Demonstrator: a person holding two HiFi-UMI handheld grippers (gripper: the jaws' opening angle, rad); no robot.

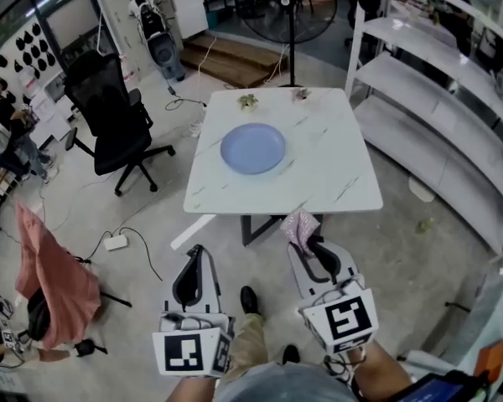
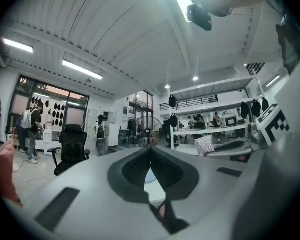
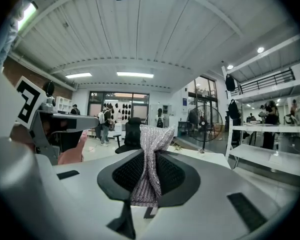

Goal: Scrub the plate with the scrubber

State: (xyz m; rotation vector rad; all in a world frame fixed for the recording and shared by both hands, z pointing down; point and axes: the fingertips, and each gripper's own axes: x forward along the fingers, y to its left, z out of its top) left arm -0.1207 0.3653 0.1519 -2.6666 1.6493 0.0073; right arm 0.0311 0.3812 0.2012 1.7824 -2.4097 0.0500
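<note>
Here, nearest us, our left gripper point(image 1: 198, 251) has its jaws pressed together on nothing. Beside it our right gripper point(image 1: 307, 243) pinches the scrubber point(image 1: 300, 227), a soft, glittery mesh wad that stands crumpled above the ribbed pads. Both grippers hang short of the near edge of the table point(image 1: 335, 182), a white slab with marble veins. The plate point(image 1: 252, 148) lies flat in its middle: round, shallow, smooth, pale blue. It sits ahead and slightly left of the scrubber, so we judge the right hand must reach forward over the edge.
</note>
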